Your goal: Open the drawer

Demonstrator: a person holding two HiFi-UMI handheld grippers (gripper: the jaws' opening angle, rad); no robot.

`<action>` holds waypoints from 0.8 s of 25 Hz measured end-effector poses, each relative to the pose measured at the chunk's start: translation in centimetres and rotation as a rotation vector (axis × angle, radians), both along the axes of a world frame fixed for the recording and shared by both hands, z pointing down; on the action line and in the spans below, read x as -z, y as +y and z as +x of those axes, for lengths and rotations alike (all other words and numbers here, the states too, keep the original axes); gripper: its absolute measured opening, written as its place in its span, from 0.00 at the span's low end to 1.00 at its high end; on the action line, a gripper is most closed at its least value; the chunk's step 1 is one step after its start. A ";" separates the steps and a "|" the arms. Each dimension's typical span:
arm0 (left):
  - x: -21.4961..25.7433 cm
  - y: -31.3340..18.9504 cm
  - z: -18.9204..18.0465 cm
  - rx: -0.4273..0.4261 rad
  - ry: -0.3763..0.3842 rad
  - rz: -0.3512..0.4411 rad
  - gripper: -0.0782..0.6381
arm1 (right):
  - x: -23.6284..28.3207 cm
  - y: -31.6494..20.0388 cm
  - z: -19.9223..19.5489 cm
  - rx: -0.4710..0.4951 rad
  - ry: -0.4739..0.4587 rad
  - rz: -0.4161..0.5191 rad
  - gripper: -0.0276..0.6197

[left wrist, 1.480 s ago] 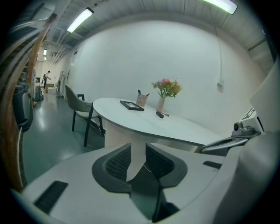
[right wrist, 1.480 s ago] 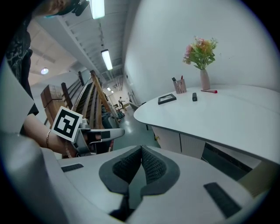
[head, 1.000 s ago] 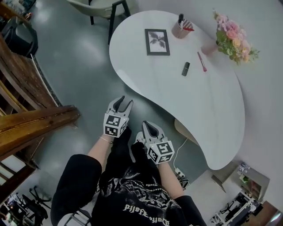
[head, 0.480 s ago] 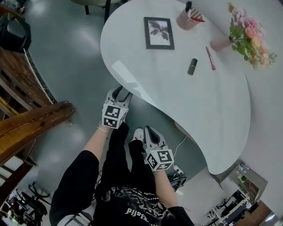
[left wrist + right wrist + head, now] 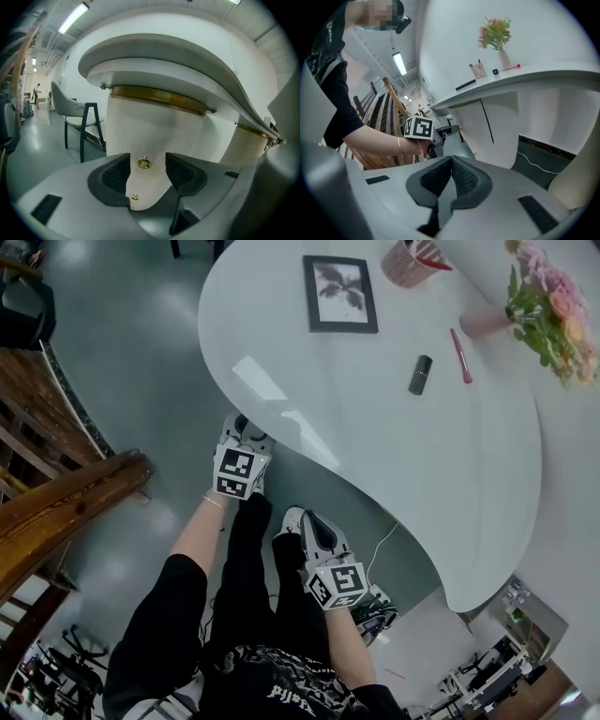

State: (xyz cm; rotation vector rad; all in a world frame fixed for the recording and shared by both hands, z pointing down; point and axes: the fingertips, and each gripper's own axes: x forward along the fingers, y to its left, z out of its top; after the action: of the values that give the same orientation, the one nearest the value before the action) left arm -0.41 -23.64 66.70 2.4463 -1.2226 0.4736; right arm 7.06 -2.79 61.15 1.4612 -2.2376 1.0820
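so, left gripper [image 5: 246,427]: jaws opening, pads pressing on nothing; the brass knob [image 5: 144,162] shows in the gap, ahead of them.
right gripper [image 5: 314,526]: jaws closed together, empty.
drawer front [image 5: 154,126]: pale, under the white table [image 5: 450,456] edge.

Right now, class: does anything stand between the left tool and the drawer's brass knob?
Nothing visible does. The brass knob shows ahead through the gap of the left tool's opening, empty jaws.
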 end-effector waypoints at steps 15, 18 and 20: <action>-2.0 -2.8 1.1 -0.021 0.006 0.023 0.46 | -3.2 1.0 -2.4 0.070 -0.014 -0.049 0.08; -2.0 -2.7 1.1 -0.031 0.007 0.027 0.46 | -3.4 1.2 -2.7 0.081 -0.010 -0.057 0.08; -1.8 -2.7 1.2 -0.059 0.003 0.038 0.45 | -3.4 1.3 -2.8 0.087 -0.010 -0.057 0.08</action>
State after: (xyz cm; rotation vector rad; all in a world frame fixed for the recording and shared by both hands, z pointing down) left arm 0.79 -26.36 68.48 2.5203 -1.1713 0.4667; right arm 4.28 -1.49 64.57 1.3257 -2.2354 1.1193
